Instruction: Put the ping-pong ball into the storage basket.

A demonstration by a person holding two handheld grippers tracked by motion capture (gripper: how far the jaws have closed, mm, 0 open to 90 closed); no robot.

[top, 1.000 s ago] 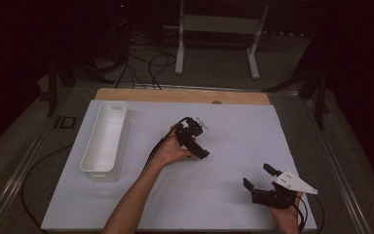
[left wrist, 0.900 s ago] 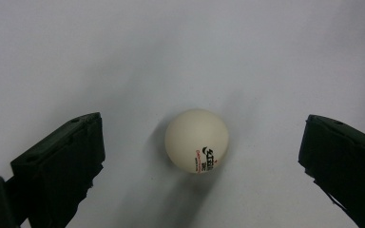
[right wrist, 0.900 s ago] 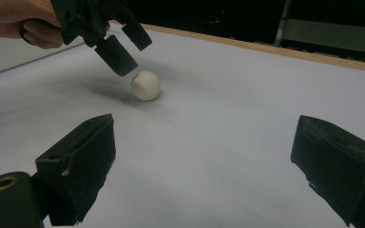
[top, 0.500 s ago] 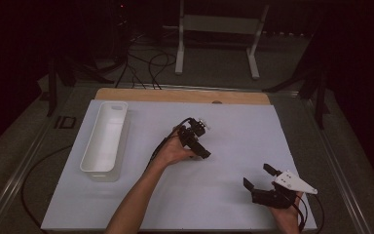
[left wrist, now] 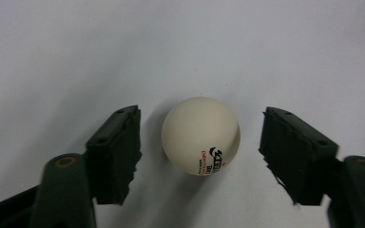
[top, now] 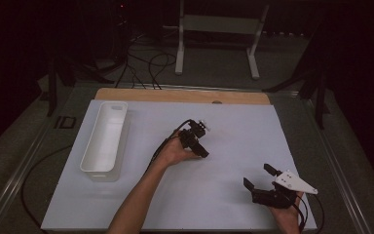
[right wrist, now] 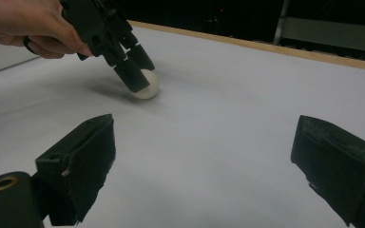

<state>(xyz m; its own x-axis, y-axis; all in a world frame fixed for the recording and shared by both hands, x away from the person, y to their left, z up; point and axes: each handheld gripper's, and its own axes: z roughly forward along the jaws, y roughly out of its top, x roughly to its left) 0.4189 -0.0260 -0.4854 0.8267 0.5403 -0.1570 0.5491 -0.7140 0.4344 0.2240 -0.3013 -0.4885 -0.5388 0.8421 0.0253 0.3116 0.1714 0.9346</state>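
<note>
- The ball [left wrist: 200, 136] lies on the white tabletop [top: 233, 141] near its middle, well right of the white bin [top: 104, 137].
- The left hand-held gripper [left wrist: 200, 156] points down over the ball; its jaws have just been closing, with the ball between them and a gap on both sides, not yet pressed.
- The right hand-held gripper [top: 264, 176] rests near the tabletop's front right corner, jaws wide with nothing between them, well apart from the ball.

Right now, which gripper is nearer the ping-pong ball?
Left. The left gripper straddles the ping-pong ball, jaws just closing, gaps both sides. The right gripper sits open, well off toward the table's near right corner.
</note>
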